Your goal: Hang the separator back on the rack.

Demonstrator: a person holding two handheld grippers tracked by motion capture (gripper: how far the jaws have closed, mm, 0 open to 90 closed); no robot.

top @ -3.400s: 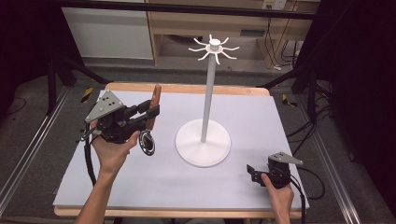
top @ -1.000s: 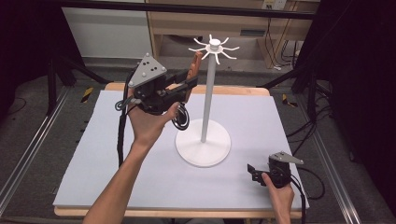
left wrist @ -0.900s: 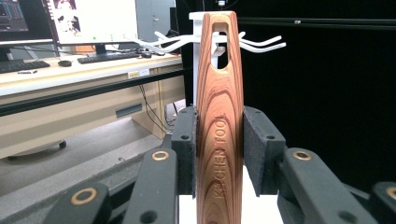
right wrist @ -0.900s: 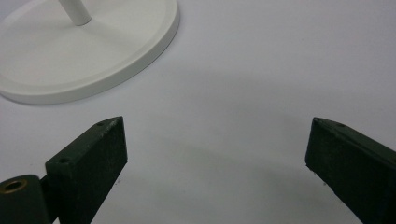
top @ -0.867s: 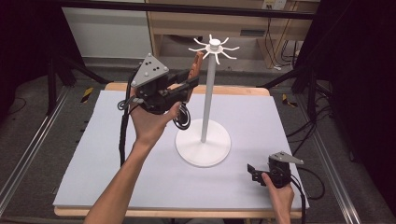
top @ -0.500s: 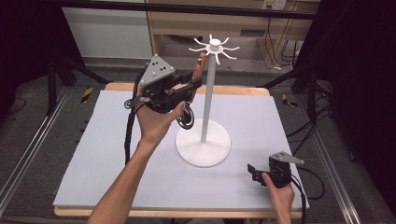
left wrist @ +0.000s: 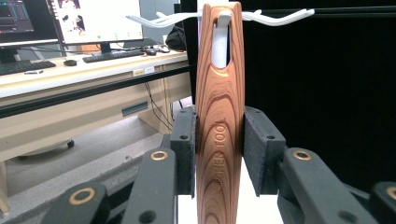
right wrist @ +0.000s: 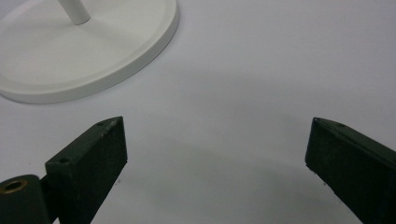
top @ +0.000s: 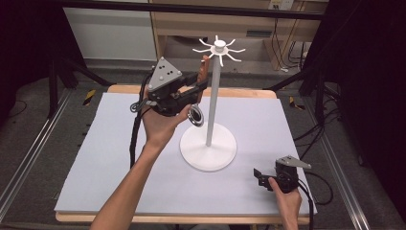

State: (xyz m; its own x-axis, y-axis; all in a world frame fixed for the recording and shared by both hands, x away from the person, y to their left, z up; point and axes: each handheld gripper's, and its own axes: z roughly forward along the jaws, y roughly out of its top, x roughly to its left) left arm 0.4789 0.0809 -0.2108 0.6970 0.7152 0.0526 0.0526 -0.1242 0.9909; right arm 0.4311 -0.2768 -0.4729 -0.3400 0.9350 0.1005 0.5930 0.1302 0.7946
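Note:
A tool with a wooden handle stands upright between the pads of my left gripper, which is shut on it. The slot at the handle's top has a white hook of the stand showing through it. From above, my left gripper is raised beside the white stand, just under its ring of hooks. The handle points up and a round metal end hangs below the hand. My right gripper rests low at the front right, open and with nothing in it.
The stand's round white base sits mid-table on a pale grey mat. A wooden table edge runs along the back. Metal rails flank the table, cables trail at the right, and a desk with monitors lies beyond.
My left gripper has risen and moved right with the wooden-handled tool, bringing the handle's top up to the stand's hooks. The right gripper has stayed put.

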